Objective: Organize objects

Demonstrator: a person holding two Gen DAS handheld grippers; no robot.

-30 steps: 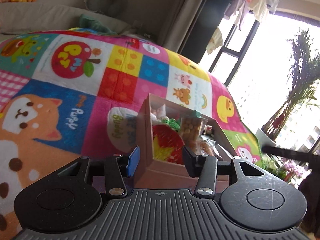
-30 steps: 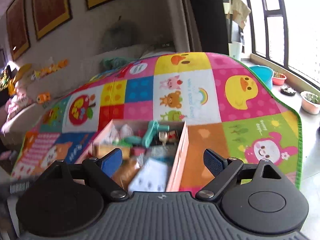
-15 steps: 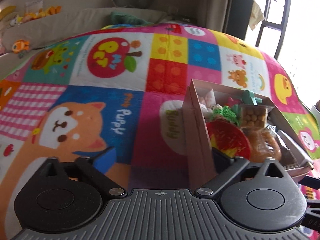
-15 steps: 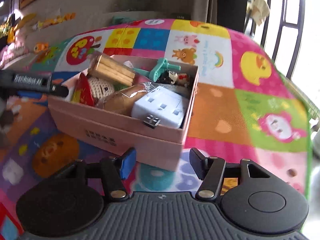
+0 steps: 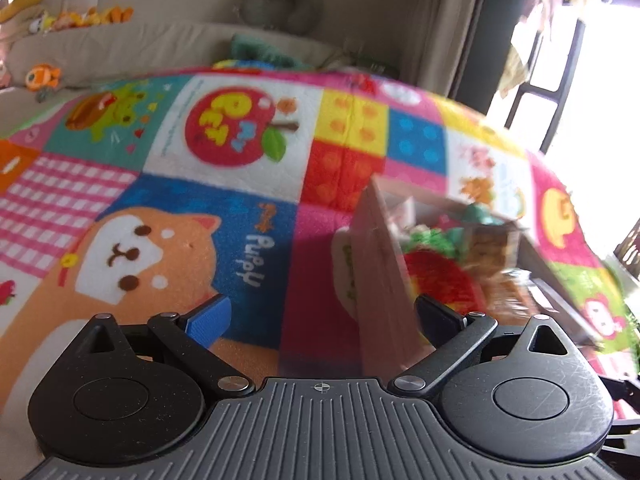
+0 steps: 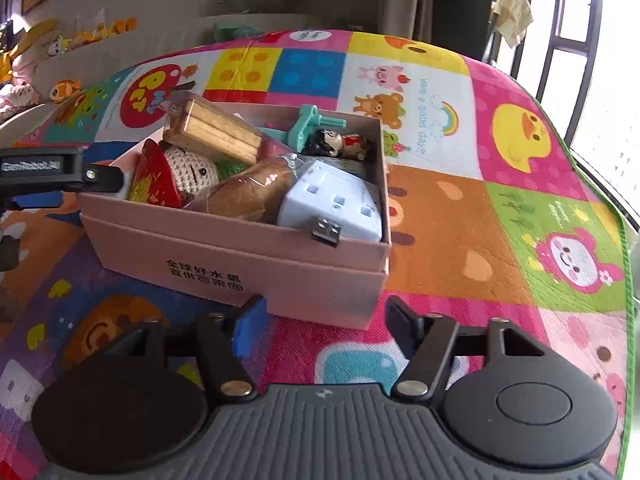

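A pink cardboard box [image 6: 256,256] sits on the colourful play mat [image 6: 440,224]. It is full of things: a white power adapter [image 6: 332,208], a wrapped bread roll [image 6: 248,192], a wooden stick bundle [image 6: 212,132], a crocheted toy [image 6: 192,172], a small doll [image 6: 340,144] and a teal toy [image 6: 308,124]. My right gripper [image 6: 324,320] is open and empty, just in front of the box's near wall. My left gripper [image 5: 324,312] is open, its jaws astride the box's left wall [image 5: 380,272]. It shows at the box's left end in the right wrist view [image 6: 52,172].
A grey sofa [image 5: 160,48] with plush toys [image 5: 44,76] lies beyond the mat. A window with a dark frame [image 6: 560,40] is to the right, with the mat's green edge [image 6: 624,240] below it.
My left gripper has let go of the box wall, opened wide and swung left. My right gripper has drawn back and narrowed a little, and the box now rests on the mat.
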